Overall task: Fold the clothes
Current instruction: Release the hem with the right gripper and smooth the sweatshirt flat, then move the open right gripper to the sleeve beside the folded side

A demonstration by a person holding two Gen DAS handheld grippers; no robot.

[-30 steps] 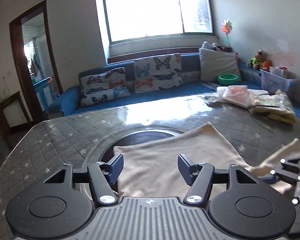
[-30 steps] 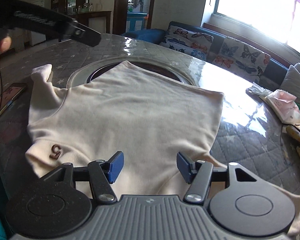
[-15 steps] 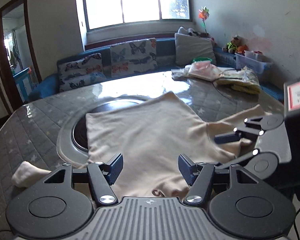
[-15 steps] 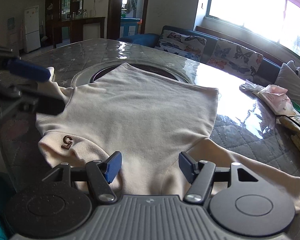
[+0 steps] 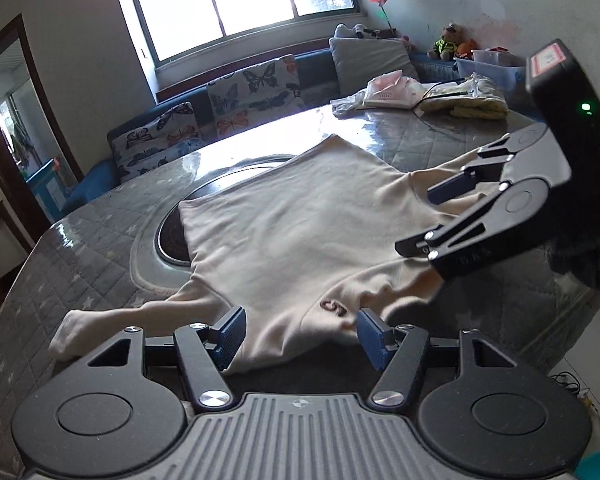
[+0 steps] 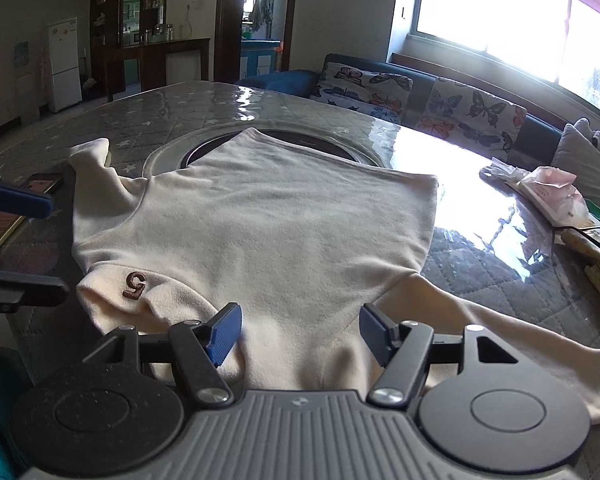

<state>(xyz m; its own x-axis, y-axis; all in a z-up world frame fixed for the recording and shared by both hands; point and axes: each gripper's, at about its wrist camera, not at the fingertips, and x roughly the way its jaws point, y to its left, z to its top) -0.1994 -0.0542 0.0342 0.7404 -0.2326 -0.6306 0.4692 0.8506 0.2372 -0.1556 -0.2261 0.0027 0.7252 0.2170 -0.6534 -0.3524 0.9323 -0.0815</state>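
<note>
Inspector: The cream top (image 6: pixel 260 236) is lying flat on the desk (image 6: pixel 500 280), collar end nearest, partly covering the round inset (image 5: pixel 168 236). Both claws are hovering at that near edge, the left claw (image 5: pixel 298 336) and the right claw (image 6: pixel 300 334) each standing apart, gripping nothing.

Clerk: Risks?

Inspector: The left sleeve (image 5: pixel 112 320) is trailing toward the rim; a careless lift is likely dragging it off. The glossy cover is inviting sliding. One-layer pinches would skew the fold.
</note>
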